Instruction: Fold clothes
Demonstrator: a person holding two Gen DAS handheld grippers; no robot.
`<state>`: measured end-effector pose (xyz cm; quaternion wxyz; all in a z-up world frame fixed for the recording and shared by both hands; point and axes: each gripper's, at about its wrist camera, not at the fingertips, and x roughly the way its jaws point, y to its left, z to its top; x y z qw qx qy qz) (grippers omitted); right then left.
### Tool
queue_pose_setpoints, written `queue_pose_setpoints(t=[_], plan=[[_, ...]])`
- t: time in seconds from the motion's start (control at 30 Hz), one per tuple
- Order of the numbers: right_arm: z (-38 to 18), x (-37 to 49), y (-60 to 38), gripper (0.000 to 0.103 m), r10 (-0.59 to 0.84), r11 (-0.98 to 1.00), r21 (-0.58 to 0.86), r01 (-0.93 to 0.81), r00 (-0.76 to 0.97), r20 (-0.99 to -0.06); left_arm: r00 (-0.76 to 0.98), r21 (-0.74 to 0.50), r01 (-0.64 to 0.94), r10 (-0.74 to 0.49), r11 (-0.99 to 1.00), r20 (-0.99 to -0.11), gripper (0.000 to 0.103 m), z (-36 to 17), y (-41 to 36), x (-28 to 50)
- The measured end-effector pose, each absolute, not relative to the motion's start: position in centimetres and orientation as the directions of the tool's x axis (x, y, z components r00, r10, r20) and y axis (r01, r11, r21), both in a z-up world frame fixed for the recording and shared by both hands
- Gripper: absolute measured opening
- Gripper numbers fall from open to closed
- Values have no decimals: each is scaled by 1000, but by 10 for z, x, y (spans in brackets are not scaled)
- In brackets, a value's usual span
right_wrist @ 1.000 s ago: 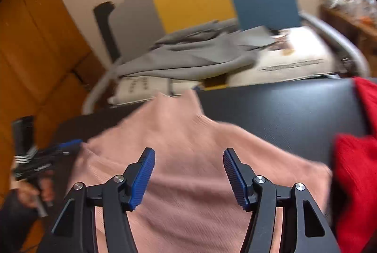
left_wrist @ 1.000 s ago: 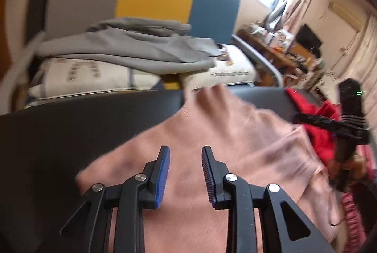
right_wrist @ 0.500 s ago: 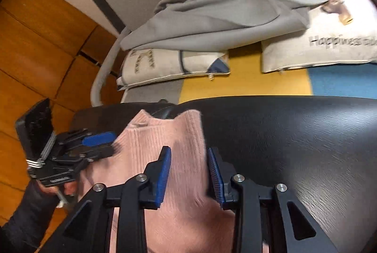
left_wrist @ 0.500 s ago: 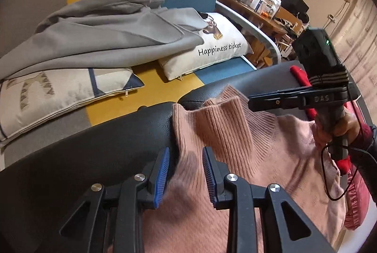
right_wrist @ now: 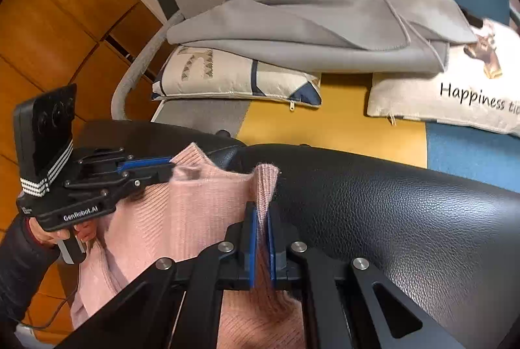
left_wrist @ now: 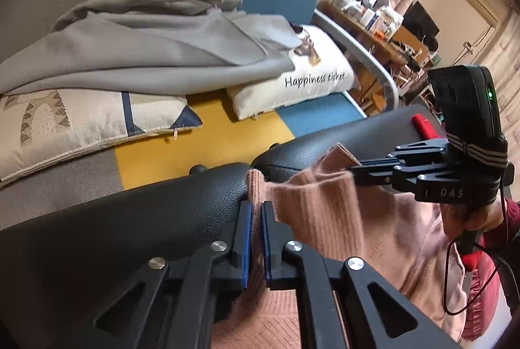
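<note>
1. We hold a pink sweater with both grippers. It lies on a black seat, with its ribbed neck at the far edge.
2. Our left gripper has its jaws pressed together on the left side of the neck. A strip of pink knit sits between the blue pads.
3. Our right gripper does the same on the right side of the neck. Its jaws pinch a ridge of knit that stands up a little.
4. The neck is pulled up between the two grips, and the rest of the sweater trails back toward us (we cannot see the sleeves or the hem).
5. How far along are we? The sweater is not a neat folded stack. We see no clean fold in it. It could be getting spread flat for folding, or its top could be about to come over for a fold. We cannot tell which.
6. A red garment lies at the right end of the seat. It looks bunched up, so it likely needs folding too.
7. A grey garment lies on cushions on the sofa behind. It looks loosely folded, but we cannot say who did that.
</note>
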<state>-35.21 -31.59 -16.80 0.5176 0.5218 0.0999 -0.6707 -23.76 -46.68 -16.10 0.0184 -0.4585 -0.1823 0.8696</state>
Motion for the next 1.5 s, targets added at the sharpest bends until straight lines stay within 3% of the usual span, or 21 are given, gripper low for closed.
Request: queue_pose_setpoints(t=[0.33,0.73,1.2,1.37,1.5], plan=[[-129,-319,-287,6,-652,-396,398,827,52,-756,-702,-378,120,191,-918,-686,5,-117,-461,-177],[-110,-248,-213,6,-702,-405,408,818,8,-712,-743,-326,82,160,-942,-650,5,-106,-411,-94],[-165,-191,-157,6,-655,-485,367,794,-51,-754,-674,-190,81,87,-978,-734,5,-151,-355,-42],[-166,-196,-136,7,-665,-543,398,739,-89,-742,-679,-244,130,93,-961,-728,5,-152,-366,-18],[-142,-186,-135,7,-690,-540,375,753,-141,-710,-737,-312,185,78,-932,-671,7,-129,-386,-2]])
